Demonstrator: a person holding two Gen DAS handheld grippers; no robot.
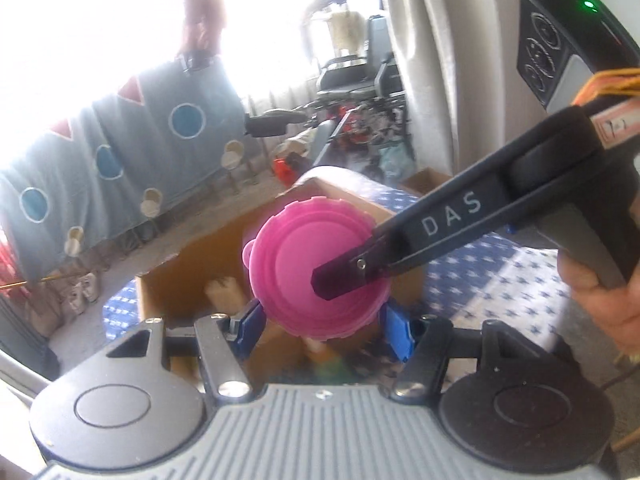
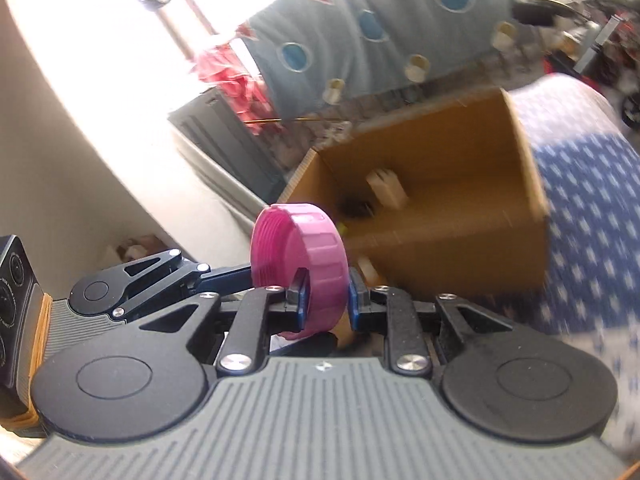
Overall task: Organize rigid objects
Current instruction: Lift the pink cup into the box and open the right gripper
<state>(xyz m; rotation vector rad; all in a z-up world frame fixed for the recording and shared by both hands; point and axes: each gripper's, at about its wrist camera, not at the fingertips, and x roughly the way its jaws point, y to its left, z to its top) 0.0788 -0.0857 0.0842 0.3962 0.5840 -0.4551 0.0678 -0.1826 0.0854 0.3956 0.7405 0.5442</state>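
Gripping pink lid (image 2: 304,264), both tongs hover above box rim (image 2: 524,148).

This is a lived-in home, a bright room opening toward a window or balcony. A pale blue cloth (image 1: 120,152) with round blue patches and red triangles hangs as on a drying line against the glare, and a curtain (image 1: 424,60) falls at the side. Shoes (image 1: 86,288) sit on the floor beneath the cloth. A chair (image 1: 360,68) and jumbled household clutter (image 1: 360,128) fill the far corner. A blue-and-white patterned bedspread (image 2: 580,208) carries an open cardboard box (image 2: 452,184).
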